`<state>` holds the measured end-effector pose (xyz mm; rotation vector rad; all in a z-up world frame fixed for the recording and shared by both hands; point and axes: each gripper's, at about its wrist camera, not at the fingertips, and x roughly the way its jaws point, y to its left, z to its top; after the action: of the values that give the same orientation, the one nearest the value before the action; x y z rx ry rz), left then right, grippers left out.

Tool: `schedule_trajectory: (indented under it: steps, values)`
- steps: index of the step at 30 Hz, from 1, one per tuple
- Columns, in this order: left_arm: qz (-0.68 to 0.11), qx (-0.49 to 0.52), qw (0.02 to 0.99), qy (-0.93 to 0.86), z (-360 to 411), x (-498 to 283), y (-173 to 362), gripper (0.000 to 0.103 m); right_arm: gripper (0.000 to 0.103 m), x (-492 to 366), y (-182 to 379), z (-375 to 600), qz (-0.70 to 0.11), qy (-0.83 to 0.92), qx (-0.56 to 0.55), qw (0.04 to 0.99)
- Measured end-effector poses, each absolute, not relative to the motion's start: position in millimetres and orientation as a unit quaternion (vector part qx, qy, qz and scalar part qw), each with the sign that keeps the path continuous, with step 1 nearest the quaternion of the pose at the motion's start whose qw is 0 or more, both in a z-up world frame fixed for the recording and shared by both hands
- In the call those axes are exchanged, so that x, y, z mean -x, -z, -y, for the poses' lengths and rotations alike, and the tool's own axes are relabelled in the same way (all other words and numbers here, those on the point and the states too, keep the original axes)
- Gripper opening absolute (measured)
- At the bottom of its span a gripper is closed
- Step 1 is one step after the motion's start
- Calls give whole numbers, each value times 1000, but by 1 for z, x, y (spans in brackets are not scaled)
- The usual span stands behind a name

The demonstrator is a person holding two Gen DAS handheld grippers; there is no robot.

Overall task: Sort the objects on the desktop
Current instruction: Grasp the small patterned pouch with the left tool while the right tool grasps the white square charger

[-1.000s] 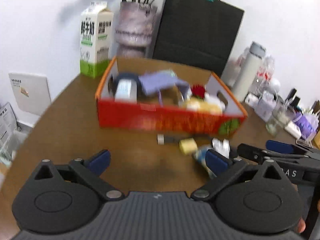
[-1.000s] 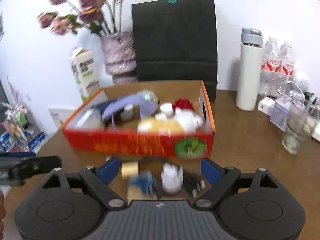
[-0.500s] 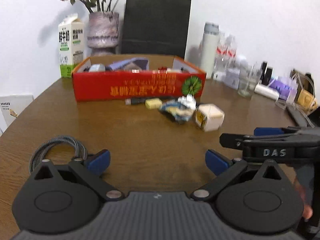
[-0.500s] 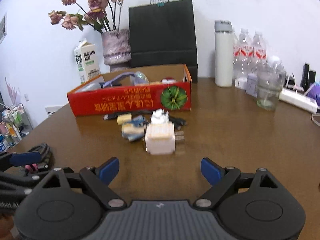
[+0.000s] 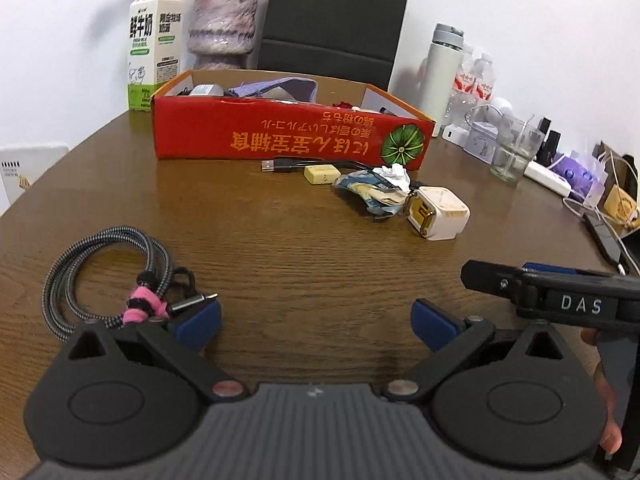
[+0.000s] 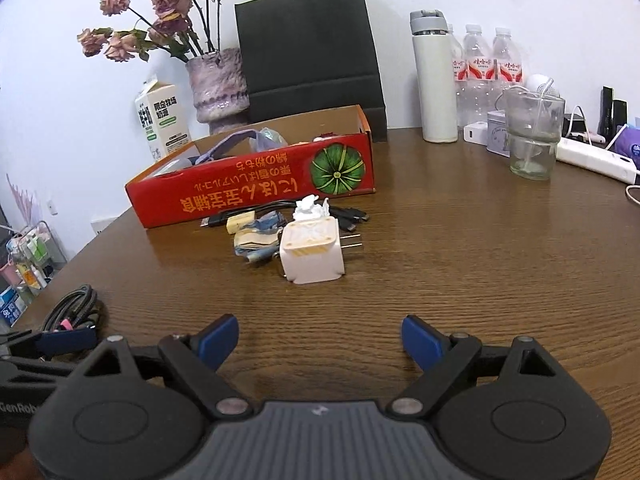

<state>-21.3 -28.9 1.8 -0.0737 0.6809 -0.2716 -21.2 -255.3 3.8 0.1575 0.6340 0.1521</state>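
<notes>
On the brown wooden table point(image 6: 480, 260), the white charger point(image 6: 312, 252) is seen before the red box point(image 6: 248, 192), prongs pointing right. Both left gripper point(image 5: 316, 320) and right gripper point(image 6: 320, 340) are held wide apart, empty.

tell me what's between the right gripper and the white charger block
Nothing: only bare wooden table lies between the open right gripper and the white charger block, seen in the right wrist view.

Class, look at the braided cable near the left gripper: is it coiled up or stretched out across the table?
Coiled. The braided cable lies in a loop on the table, bundled by a pink tie beside the left gripper.
</notes>
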Motion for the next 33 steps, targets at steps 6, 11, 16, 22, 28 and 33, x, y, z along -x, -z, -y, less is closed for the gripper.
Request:
schedule_trajectory:
  steps: [6, 11, 16, 22, 28, 33]
  values:
    - [-332, 29, 934, 129, 31, 22, -2, 103, 88, 20, -4, 257, -312, -75, -79, 944]
    - [-331, 24, 933, 139, 32, 20, -6, 103, 85, 12, -9, 253, -310, -93, -63, 944]
    - [-321, -49, 939, 112, 42, 5, -28, 103, 76, -28, -27, 240, -292, -86, 11, 952]
    - [-339, -1, 935, 110, 34, -30, -50, 103, 61, -74, -15, 236, -325, -102, 28, 940]
    - [-377, 39, 920, 106, 56, -75, -57, 103, 40, -62, -16, 258, -306, -101, -13, 947]
    - [-384, 2, 919, 89, 99, -106, -45, 98, 40, -60, -15, 283, -302, -79, -42, 949]
